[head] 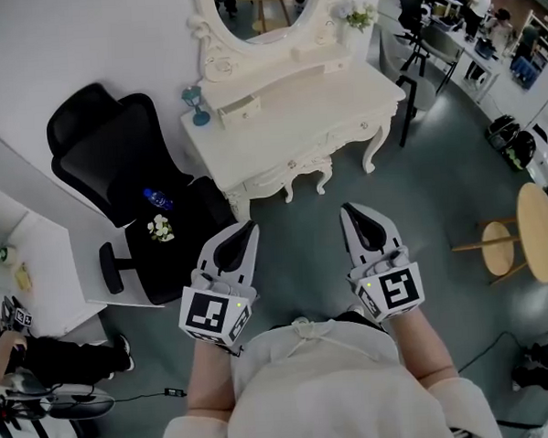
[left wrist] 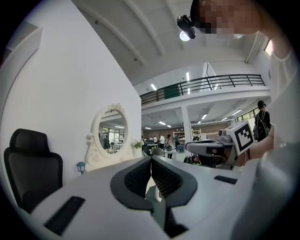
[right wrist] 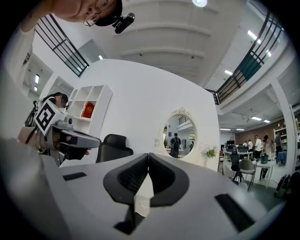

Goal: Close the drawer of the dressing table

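Ahead of both pairs of jaws and well apart from them stands the white dressing table (head: 315, 120). Its small upper drawer (head: 240, 108) sits below the oval mirror (head: 258, 8), beyond the left gripper (head: 250, 227), and looks pulled out, though it is too far off to be sure by how much. Both the left gripper and the right gripper (head: 348, 208) have their jaws pressed together with nothing between them, and both are held level.

The main risk, as I judge it, is a push that lands off-centre. Closed tips make a narrow contact, so a shove at one corner could skew the drawer until it jams. Too hard a shove could rock the mirror.

A small blue lamp (head: 195, 103) stands just to the left of the drawer, where a left gripper coming in wide could topple it. A flower sprig (head: 360, 17) stands on the far right of the tabletop, well away from the drawer.

Left of the left jaws, the black office chair (head: 105, 149) stands beside the table with a blue bottle (head: 157, 198) and white flowers (head: 161, 229) on its seat. Its base could catch a foot on the way in. Far right of the right jaws is a round wooden table (head: 540, 232), out of the path.
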A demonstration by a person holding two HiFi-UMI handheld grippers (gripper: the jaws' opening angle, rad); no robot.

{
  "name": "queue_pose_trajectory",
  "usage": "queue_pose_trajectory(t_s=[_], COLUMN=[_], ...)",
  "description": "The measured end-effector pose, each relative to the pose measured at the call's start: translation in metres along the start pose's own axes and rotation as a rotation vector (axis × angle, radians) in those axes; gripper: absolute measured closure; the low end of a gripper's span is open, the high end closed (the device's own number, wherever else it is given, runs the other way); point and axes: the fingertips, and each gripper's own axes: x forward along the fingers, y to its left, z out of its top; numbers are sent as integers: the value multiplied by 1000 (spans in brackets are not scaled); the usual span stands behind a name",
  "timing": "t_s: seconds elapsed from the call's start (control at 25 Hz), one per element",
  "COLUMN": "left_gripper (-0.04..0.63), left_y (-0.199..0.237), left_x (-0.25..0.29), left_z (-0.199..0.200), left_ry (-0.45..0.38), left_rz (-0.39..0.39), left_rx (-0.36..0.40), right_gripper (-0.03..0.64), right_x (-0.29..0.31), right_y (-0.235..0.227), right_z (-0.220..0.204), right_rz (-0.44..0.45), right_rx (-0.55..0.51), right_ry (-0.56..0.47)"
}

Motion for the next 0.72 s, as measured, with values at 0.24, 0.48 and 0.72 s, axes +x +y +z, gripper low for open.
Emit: queue_pose_trajectory(t_s=[0.24,0.48,0.72], left_gripper=[267,224,224], left_y=[10,36,50], left_x=[12,43,88], left_z=[3,-9,-28], left_ry=[-33,2,71], left_rz=[52,147,224], left_rx=[24,33,29], right_gripper=[611,611,611], right_x=[13,43,90], right_y=[-7,-37,-79], right_z=[-2,-12,-35], right_rz=[19,39,115], right_rx=[-14,1,23], right_ry=[9,10,24])
